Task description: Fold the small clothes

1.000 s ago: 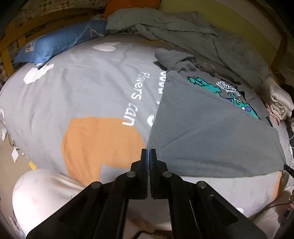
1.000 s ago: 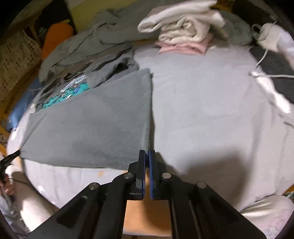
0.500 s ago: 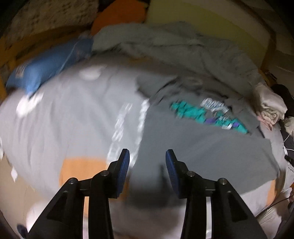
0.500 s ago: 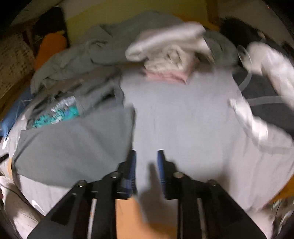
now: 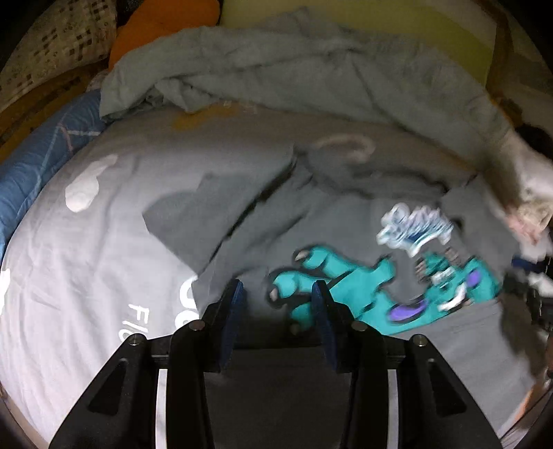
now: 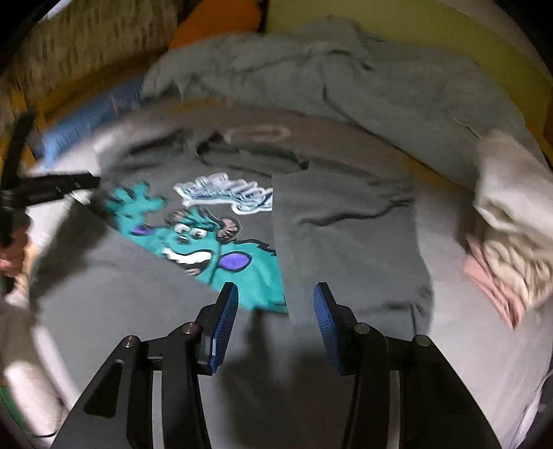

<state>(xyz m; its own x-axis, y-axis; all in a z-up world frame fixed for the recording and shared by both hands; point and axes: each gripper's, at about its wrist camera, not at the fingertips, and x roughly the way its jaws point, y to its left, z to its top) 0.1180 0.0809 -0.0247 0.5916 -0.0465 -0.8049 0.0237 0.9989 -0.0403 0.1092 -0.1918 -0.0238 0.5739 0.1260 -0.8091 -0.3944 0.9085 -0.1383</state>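
Both views blurred. Grey T-shirt (image 6: 345, 241) lies flat on the bed (image 5: 86, 259), print side up: teal monster graphic (image 6: 207, 248) with white lettering (image 6: 224, 190) above it. Bottom part of the shirt is folded up over the front, the fold edge cutting diagonally across the lower part of the graphic. In the right wrist view the shirt's right side is also folded inward, its straight edge running near-far and covering the graphic's right edge. Collar end points away from the cameras toward the rumpled grey blanket (image 5: 311, 69); long axis runs roughly near-far in the right wrist view, skewed to upper left in the left wrist view. One sleeve (image 5: 207, 207) sticks out to the left in the left wrist view, lying on the grey sheet.

Left hand-held gripper (image 5: 276, 300): jaws spread wide, nothing between them, above the shirt near the monster's hand. It also shows at the left edge of the right wrist view (image 6: 52, 188), by the shirt's left side.

Right hand-held gripper (image 6: 273, 300): jaws wide apart, empty, above the near end of the folded side panel and the folded-up hem. Contact with the cloth can't be judged.

Stack of folded cream and pink clothes (image 6: 508, 235) sits on the bed right of the shirt. Blue pillow (image 5: 31, 165) at the left, orange cushion (image 5: 155, 27) behind the blanket.
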